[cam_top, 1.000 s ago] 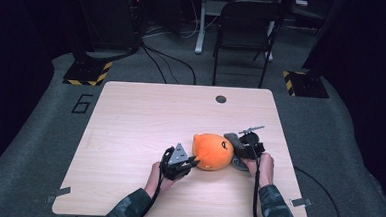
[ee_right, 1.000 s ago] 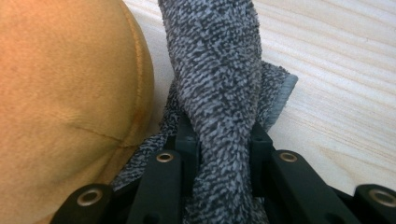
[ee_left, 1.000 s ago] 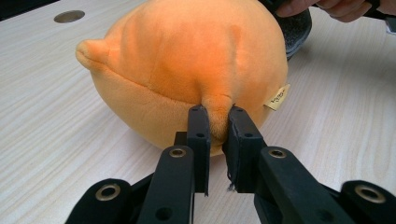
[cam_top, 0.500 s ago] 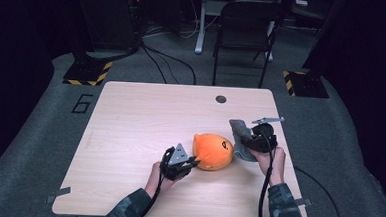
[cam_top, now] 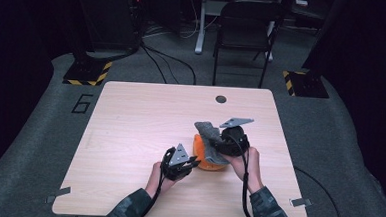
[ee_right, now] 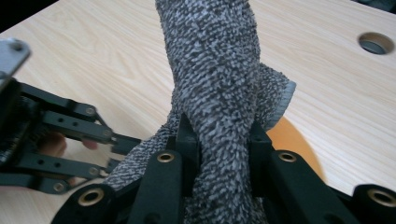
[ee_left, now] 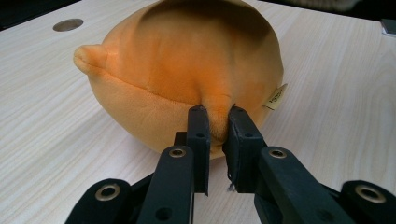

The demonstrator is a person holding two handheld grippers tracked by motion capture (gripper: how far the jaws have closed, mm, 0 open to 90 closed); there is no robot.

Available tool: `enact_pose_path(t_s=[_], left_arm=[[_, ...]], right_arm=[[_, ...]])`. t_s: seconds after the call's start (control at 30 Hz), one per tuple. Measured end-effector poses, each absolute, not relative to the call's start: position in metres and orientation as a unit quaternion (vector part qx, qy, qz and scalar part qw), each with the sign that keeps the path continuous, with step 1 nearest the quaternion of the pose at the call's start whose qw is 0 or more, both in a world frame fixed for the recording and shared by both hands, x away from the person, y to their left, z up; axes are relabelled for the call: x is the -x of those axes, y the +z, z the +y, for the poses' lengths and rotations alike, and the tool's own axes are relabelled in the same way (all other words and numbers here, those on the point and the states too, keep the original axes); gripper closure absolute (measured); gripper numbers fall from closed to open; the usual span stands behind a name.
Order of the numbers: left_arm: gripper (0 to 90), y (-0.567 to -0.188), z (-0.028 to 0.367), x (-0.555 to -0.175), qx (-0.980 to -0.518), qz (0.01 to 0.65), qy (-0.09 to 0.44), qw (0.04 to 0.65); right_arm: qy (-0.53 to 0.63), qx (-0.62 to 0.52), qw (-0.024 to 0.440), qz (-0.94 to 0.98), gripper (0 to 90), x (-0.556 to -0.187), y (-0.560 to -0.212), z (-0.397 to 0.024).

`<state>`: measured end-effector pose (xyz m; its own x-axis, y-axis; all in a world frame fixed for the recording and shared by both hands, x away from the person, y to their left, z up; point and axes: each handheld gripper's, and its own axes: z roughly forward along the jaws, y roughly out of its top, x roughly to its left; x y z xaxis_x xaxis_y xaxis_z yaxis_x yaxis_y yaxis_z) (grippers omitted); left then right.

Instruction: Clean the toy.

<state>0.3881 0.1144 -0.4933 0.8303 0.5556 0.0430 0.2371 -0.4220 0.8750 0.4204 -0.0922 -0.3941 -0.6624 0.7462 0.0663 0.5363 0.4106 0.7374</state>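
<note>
High view: at the near edge of the table [cam_top: 130, 120], two sleeves and hands come in from the bottom. The left gripper [cam_top: 190, 163] sits low on the wood, and its jaws are closed on a fold of the orange plush toy [cam_top: 203, 156]. The toy lies on the table just beside it, in the near right part of the tabletop.

The right gripper [cam_top: 219, 142] is just above and past the toy. Its jaws are pinched tight on a grey fuzzy cloth [cam_top: 207, 132]. The cloth hangs over the top of the toy and one end sticks up and away toward the far side.

In the left gripper view, the two black jaws squeeze a small bump of the orange plush toy [ee_left: 187, 70], and a little tag shows at its side.

In the right gripper view, the grey fuzzy cloth [ee_right: 219, 70] stands up twisted between the jaws, with a bit of orange under it.

Farther off, a small round hole [cam_top: 221, 99] is in the table near its far edge. Behind the table stands a dark chair [cam_top: 245, 26] on the grey floor.
</note>
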Motion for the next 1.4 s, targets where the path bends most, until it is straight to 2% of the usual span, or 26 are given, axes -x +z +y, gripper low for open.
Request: enact_pose_path(t_s=[0.27,0.47,1.4], left_arm=[[80.5,-0.494,0.113,-0.388,-0.83,0.237,0.159,0.478],[80.5,-0.494,0.114,-0.388,-0.83,0.238,0.158,0.48],[80.5,-0.495,0.115,-0.39,-0.829,0.24,0.155,0.48]], right_arm=[[0.353,-0.369,0.149,0.847,73.9,-0.424,-0.421,-0.069],[0.343,-0.363,0.165,0.85,74.0,-0.423,-0.421,-0.068],[0.333,-0.414,0.19,0.826,73.5,-0.437,-0.416,-0.115]])
